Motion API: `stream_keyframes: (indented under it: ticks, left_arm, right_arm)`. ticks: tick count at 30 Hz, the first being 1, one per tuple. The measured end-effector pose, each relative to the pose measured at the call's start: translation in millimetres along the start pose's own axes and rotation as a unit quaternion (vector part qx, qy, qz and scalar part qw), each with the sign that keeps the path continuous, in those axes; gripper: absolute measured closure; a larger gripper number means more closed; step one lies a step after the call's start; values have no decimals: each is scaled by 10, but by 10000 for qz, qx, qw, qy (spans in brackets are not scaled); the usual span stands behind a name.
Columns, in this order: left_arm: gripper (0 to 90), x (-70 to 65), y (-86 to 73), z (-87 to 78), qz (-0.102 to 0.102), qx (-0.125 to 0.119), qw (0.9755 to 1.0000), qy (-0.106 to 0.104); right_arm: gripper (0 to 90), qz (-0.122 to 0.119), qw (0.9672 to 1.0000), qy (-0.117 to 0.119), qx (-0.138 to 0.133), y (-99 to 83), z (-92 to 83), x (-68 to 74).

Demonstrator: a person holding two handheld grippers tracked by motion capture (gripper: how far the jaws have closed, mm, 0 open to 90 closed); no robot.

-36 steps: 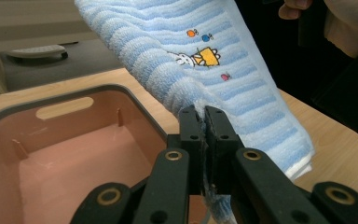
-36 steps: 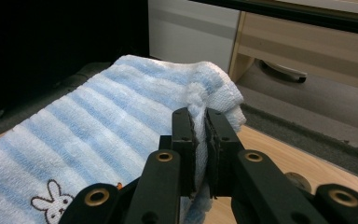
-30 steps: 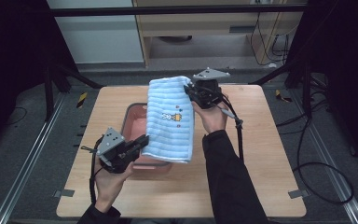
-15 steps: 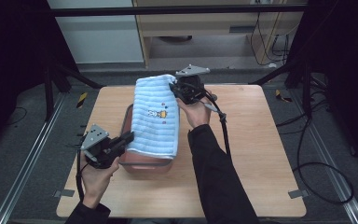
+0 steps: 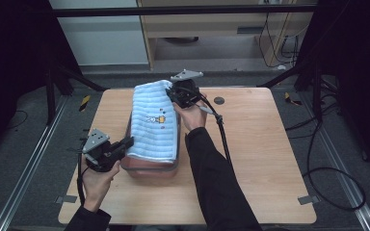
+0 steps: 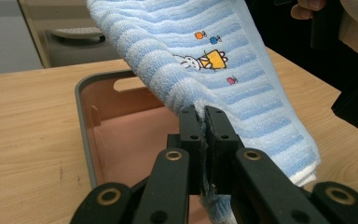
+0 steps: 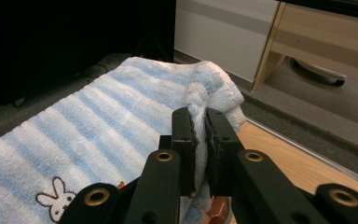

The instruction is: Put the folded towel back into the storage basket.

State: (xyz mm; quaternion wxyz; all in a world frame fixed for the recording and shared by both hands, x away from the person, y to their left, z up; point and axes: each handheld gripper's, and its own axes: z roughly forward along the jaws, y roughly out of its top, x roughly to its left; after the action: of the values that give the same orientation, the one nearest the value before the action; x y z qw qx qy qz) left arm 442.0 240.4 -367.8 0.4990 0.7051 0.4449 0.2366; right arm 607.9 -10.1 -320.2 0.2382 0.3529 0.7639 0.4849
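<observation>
A blue-and-white striped towel (image 5: 155, 120) with a small rabbit picture hangs stretched over a pink tray (image 5: 151, 166) with a grey rim on the wooden table. My left gripper (image 5: 127, 142) is shut on the towel's near corner, at the tray's left front. In the left gripper view, its jaws pinch the towel (image 6: 223, 70) edge above the tray (image 6: 81, 121). My right gripper (image 5: 176, 94) is shut on the far corner, held above the tray's far end. The right gripper view shows towel (image 7: 98, 126) fabric bunched between its jaws.
The wooden table (image 5: 265, 149) has bare surface to the right of the tray. A small dark round mark (image 5: 218, 100) lies near the far edge. A cable (image 5: 221, 130) trails from my right gripper across the table. Dark stands and a low shelf stand beyond.
Both grippers have carried the towel leftward and slightly down. It now hangs lengthwise over the tray, covering most of it.
</observation>
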Motion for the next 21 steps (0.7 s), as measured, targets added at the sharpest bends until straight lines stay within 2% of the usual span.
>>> stream_keyframes:
  ticks: [11, 21]
  left_arm:
    - [860, 105, -139, 158, 5, 278, 9995, 130]
    - [859, 119, -260, 251, 73, 539, 9983, 189]
  right_arm:
    - [835, 34, 9997, 16, 250, -187, 253, -3]
    - [834, 78, 9991, 34, 427, -364, 353, -18]
